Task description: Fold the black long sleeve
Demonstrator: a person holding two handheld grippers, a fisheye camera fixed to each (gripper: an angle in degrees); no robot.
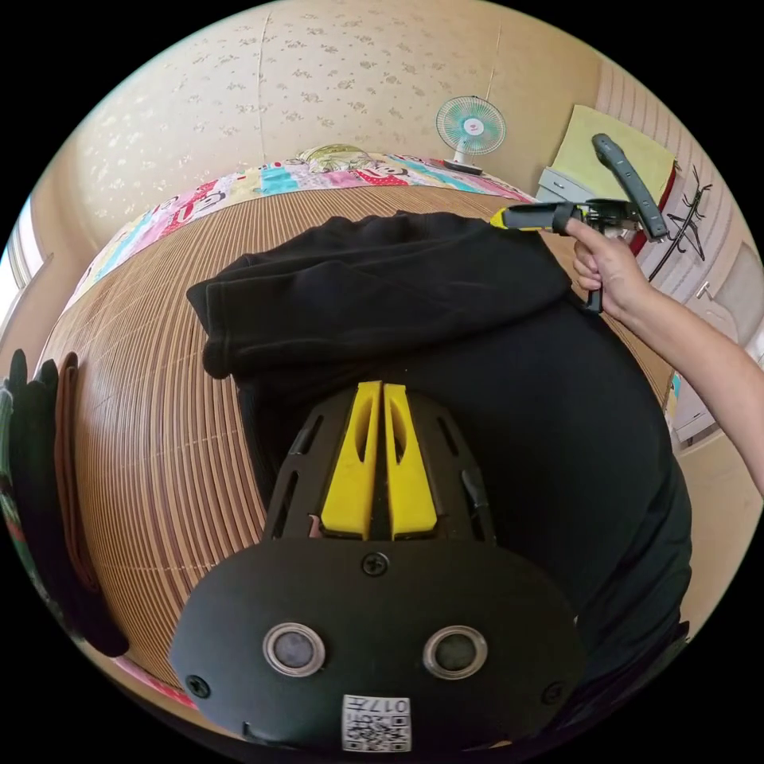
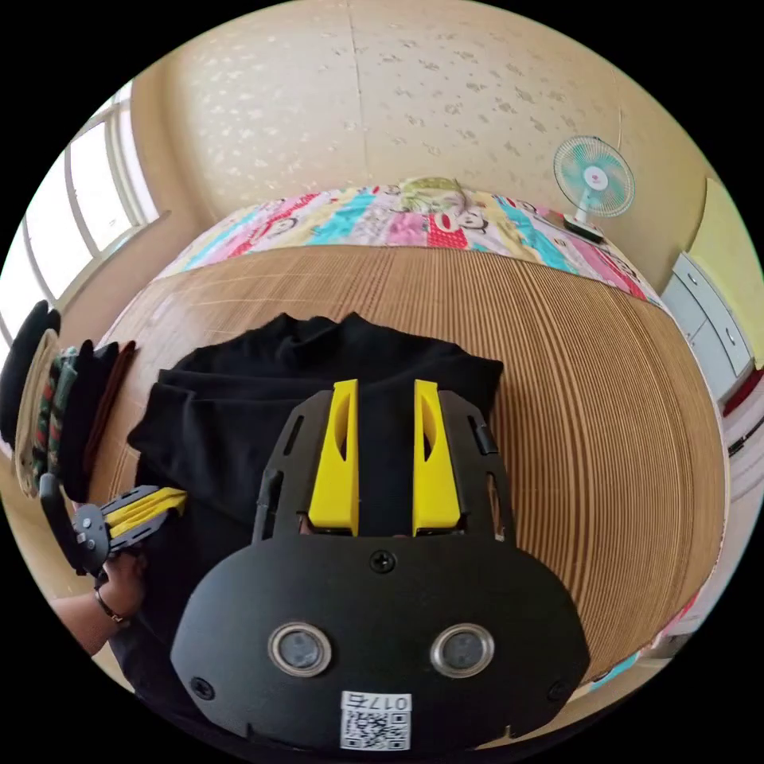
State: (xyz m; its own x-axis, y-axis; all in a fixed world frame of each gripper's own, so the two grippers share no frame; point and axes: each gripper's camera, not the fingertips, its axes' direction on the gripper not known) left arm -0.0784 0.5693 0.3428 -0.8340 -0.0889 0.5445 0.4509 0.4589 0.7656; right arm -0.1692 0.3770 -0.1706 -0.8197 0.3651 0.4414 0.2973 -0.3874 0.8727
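Two claws work over the black long sleeve [image 1: 414, 318], which lies partly folded on a bamboo mat [image 2: 597, 382] on the bed. Left claw [image 1: 382, 394] is clenched, yellow jaws together above the cloth; right claw [image 2: 384, 390] is released, jaws apart. In the right gripper view the shirt's neckline points toward the patterned quilt [image 2: 382, 215]. No writing is readable.

I see a bamboo mat [image 2: 605, 382] covering the work surface. A patchwork quilt [image 2: 414, 215] borders the mat at 12 o'clock. A standing fan [image 2: 593, 181] sits at 2 o'clock, against the patterned wall [image 2: 398, 103]. A window [image 2: 87, 215] is at 10 o'clock. Stacked folded clothes [image 2: 56, 406] lie at 9 o'clock. A drawer cabinet [image 2: 712, 326] stands at 3 o'clock.
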